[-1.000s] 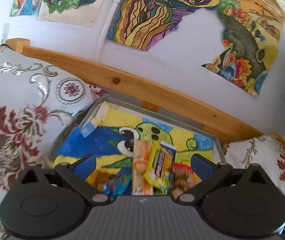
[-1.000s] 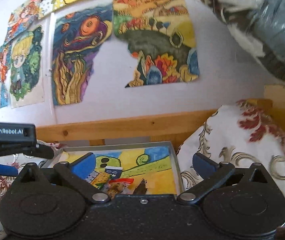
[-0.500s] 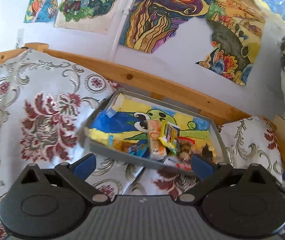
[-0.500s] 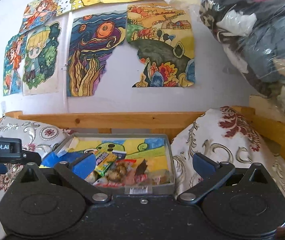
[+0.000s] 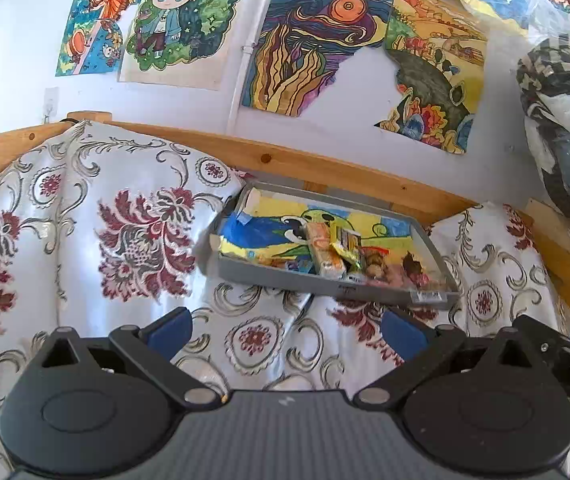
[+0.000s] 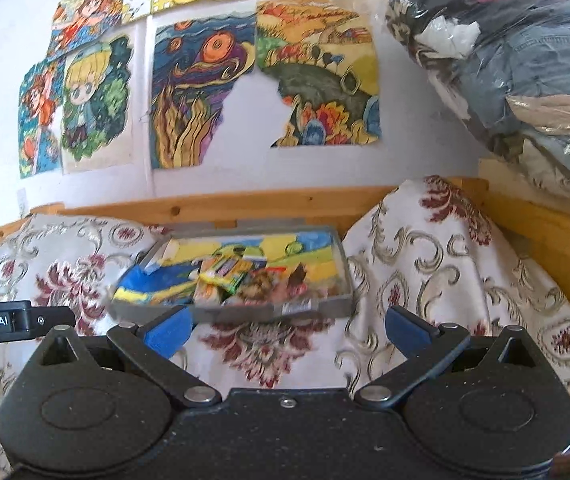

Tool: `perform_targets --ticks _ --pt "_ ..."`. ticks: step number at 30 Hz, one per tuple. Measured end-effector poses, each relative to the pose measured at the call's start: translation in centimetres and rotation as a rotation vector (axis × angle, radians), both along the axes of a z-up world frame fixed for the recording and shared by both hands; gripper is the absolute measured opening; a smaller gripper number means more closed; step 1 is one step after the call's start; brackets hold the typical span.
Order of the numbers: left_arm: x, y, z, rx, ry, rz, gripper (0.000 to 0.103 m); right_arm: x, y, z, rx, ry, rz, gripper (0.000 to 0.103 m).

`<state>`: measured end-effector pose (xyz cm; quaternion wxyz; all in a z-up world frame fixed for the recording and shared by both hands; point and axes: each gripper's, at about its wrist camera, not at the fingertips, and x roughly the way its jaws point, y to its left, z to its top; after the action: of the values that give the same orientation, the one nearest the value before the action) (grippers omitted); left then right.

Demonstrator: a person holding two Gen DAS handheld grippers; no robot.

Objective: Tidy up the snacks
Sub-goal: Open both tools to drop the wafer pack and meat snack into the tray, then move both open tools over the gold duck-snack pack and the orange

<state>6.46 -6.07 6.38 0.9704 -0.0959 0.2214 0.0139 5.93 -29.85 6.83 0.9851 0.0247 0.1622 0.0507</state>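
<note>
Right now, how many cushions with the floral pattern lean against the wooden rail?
2. One cushion stands left of the gray tray; the other cushion stands right of it. More may be hidden outside the views.

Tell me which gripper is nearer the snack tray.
Probably the right. The right gripper sits just short of the tray's near wall, one fingertip overlapping it. The left gripper faces the tray across a strip of patterned cloth. Both are open and empty.

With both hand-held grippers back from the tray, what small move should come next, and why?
Probably bring the open right hand-held gripper forward to the grey tray. Both it and the left hand-held gripper are empty, and the snack packets lie jumbled together there.
</note>
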Motion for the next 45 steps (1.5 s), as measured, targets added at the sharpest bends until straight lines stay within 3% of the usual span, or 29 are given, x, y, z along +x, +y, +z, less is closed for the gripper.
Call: perform_targets --ticks 22,36,45 --pt "-4.7 4.5 -5.6 0.092 0.079 -0.059 0.103 -4.3 4.8 -3.5 -0.103 0.229 0.037 0.102" --pt "-3.4 4.1 -7.7 0.098 0.151 -0.109 0.103 -2.4 5.8 -5.7 -0.149 0.363 0.023 0.102" --pt "-2.1 4.4 -8.0 0.097 0.157 -0.109 0.103 -1.6 6.1 -6.2 -0.153 0.389 0.037 0.102"
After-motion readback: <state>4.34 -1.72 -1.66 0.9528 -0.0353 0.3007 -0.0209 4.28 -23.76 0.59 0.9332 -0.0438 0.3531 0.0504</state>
